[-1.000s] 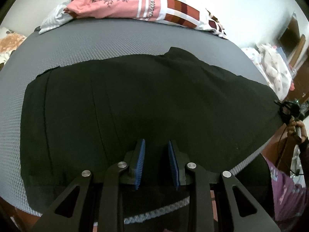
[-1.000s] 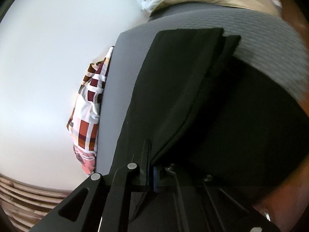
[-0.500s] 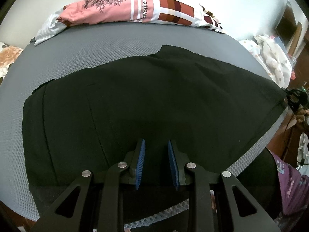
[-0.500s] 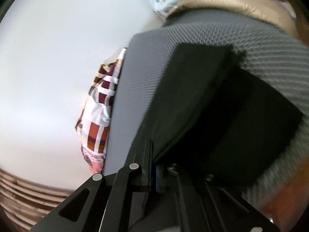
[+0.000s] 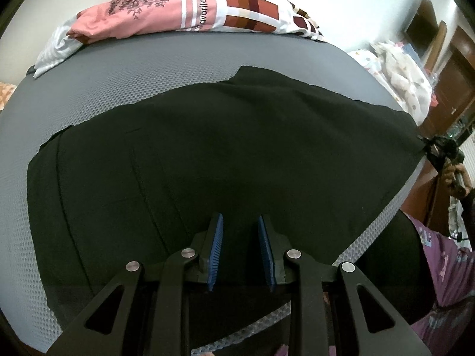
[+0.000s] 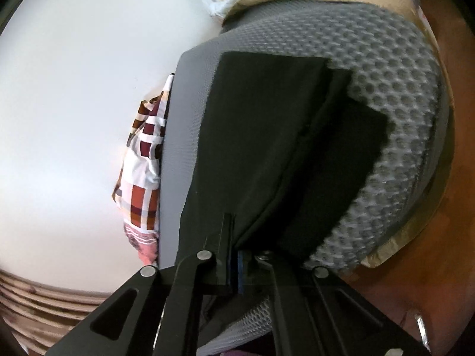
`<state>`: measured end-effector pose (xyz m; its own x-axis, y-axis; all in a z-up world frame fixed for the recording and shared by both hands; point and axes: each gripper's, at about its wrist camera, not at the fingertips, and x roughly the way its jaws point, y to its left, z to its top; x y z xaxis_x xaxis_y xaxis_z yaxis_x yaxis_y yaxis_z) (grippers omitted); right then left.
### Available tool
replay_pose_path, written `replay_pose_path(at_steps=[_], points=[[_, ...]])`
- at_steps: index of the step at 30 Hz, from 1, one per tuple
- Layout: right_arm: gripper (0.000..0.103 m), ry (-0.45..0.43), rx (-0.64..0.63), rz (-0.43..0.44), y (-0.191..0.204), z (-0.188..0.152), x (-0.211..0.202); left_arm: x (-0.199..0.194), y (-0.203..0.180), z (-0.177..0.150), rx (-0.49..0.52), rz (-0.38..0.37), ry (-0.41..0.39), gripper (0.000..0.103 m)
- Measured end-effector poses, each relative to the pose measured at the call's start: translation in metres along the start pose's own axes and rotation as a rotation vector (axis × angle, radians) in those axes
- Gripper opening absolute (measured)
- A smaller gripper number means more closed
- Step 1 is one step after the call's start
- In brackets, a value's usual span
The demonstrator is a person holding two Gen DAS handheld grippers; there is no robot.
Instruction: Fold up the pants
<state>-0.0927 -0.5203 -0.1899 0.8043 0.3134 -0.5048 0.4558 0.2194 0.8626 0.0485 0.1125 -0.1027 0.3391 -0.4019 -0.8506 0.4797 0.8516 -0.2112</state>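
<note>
Black pants (image 5: 222, 154) lie spread flat on a grey mesh mattress (image 5: 133, 68) in the left wrist view. My left gripper (image 5: 241, 247) hangs over their near edge, blue pads a little apart, with only smooth black cloth showing in the gap. At the far right, a hand holds my right gripper (image 5: 442, 148) at the pants' end corner. In the right wrist view, my right gripper (image 6: 234, 255) is shut on the black pants (image 6: 267, 136), whose layered end stretches away over the mattress (image 6: 386, 89).
Pink and checked bedding (image 5: 193, 9) lies along the mattress's far edge by the white wall. A white patterned bundle (image 5: 397, 74) and brown wooden furniture (image 5: 451, 74) stand at the right. A person's purple garment (image 5: 445, 261) is near right. The mattress edge (image 6: 394, 237) drops to brown floor.
My right gripper has drawn the pants' end sideways toward the mattress edge, and the cloth lies tauter. The left gripper has rolled slightly and stayed put.
</note>
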Motion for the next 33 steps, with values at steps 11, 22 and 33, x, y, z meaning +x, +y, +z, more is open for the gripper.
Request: replay_pose_path(at_steps=[11,22,33], points=[[0.046,0.152,-0.119,0.057,0.055,-0.064,0.025,0.004,-0.027,-0.004,0.082,0.067,-0.027,0.053],[0.046,0.330,-0.141,0.059,0.074,-0.110,0.096,-0.004,-0.014,-0.001,-0.025,0.024,-0.049,0.056],[0.006,0.342,-0.195,-0.051,0.081,-0.142,0.120,-0.003,-0.018,-0.006,0.013,0.047,-0.069,0.060]])
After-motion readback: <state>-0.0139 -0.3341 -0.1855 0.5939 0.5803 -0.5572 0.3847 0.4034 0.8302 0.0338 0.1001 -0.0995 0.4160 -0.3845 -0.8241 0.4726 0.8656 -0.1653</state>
